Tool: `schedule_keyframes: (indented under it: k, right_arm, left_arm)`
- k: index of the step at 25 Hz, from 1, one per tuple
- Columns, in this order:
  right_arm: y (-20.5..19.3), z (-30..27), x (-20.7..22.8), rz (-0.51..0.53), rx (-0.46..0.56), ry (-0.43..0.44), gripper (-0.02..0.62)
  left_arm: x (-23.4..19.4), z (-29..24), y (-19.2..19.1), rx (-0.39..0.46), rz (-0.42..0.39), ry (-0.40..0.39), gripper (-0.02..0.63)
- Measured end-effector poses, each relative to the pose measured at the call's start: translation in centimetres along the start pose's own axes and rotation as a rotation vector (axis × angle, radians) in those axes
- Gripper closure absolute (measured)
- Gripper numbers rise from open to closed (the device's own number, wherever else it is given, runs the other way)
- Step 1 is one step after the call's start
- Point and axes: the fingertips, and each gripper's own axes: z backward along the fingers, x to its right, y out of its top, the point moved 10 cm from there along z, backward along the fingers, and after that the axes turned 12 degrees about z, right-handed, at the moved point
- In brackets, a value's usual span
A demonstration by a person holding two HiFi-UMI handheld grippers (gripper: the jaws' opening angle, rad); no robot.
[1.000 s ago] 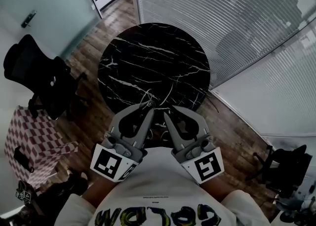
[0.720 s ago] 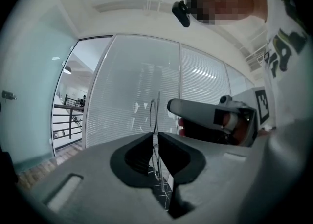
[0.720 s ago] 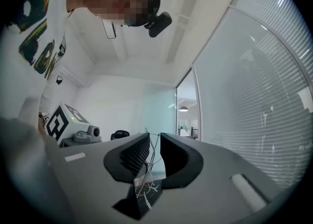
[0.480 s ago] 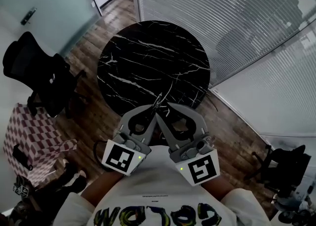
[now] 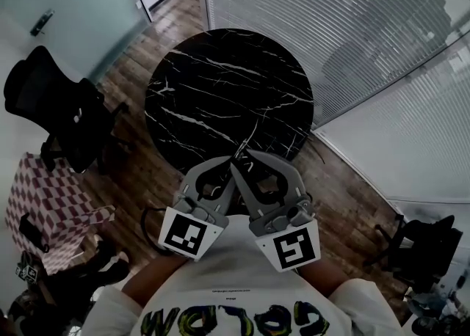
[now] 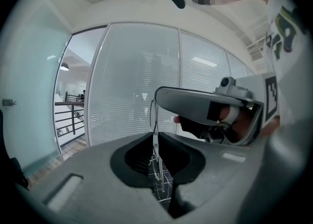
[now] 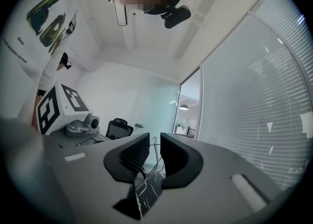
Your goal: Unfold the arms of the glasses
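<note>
Thin wire glasses [image 5: 238,149] hang over the near edge of the round black marble table [image 5: 220,85]. Both grippers meet at them tip to tip. My left gripper [image 5: 231,163] is shut on a thin wire of the frame [image 6: 154,120], which runs up out of its narrow jaw gap [image 6: 155,139]. My right gripper [image 5: 241,158] has just been closing a little. The glasses' wires [image 7: 152,162] pass between its pads [image 7: 139,154] with a gap on either side, so they do not press. The right gripper's finger [image 6: 195,105] crosses the left gripper view.
A black office chair [image 5: 51,107] stands left of the table, and a checked box [image 5: 44,210] lies on the wood floor below it. Slatted glass walls [image 5: 352,26] run behind and to the right. The person's white shirt [image 5: 235,283] fills the bottom edge.
The two grippers have drawn together until their tips meet over the table's near edge. The left one shifted right and lower, and its marker cube has rolled.
</note>
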Motion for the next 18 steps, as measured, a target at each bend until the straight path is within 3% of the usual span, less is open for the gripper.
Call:
schedule_keyframes:
  k: [4,18]
  right_arm:
    - [-0.13,-0.1,0.15,0.002,-0.006,-0.002,0.559]
    - [-0.27,0.63,0.57,-0.003,0.002,-0.03,0.563]
  left_arm:
    - [-0.14,-0.12,0.18,-0.001,-0.01,0.004,0.572]
    - [-0.82,-0.08,0.14,0.033,0.042,-0.01,0.572]
